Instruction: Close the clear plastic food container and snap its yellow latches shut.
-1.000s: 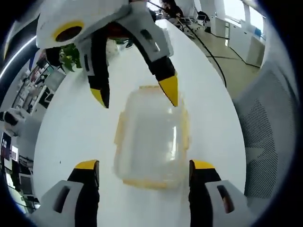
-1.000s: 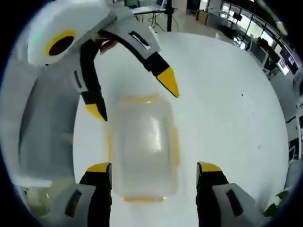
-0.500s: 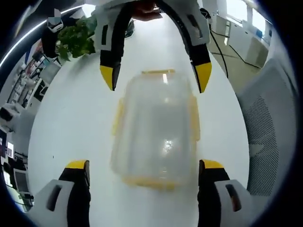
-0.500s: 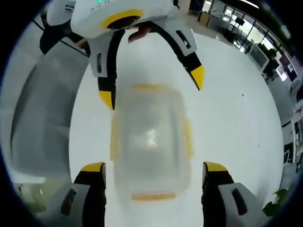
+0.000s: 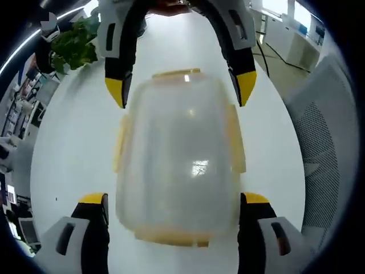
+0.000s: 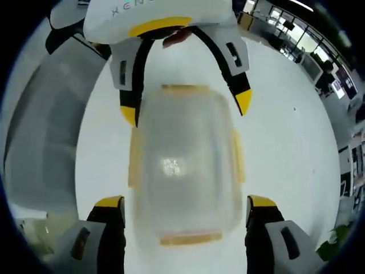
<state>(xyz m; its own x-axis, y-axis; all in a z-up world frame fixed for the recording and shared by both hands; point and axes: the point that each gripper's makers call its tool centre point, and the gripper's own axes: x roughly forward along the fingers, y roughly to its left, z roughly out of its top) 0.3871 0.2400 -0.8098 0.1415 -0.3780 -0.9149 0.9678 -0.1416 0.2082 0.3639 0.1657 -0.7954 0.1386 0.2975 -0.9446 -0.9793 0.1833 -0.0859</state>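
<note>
Straddling container (image 5: pixel 179 165) | left claw (image 5: pixel 171 214) spread wide; right claw (image 6: pixel 185 214) spread wide; neither grasping

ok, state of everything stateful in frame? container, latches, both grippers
clear plastic food container: lid on, resting on the white table
yellow latches: along all four edges; snapped or not, cannot tell through the blur
left gripper: open, jaws either side of the container's near end
right gripper: open, jaws either side of the opposite end
</note>
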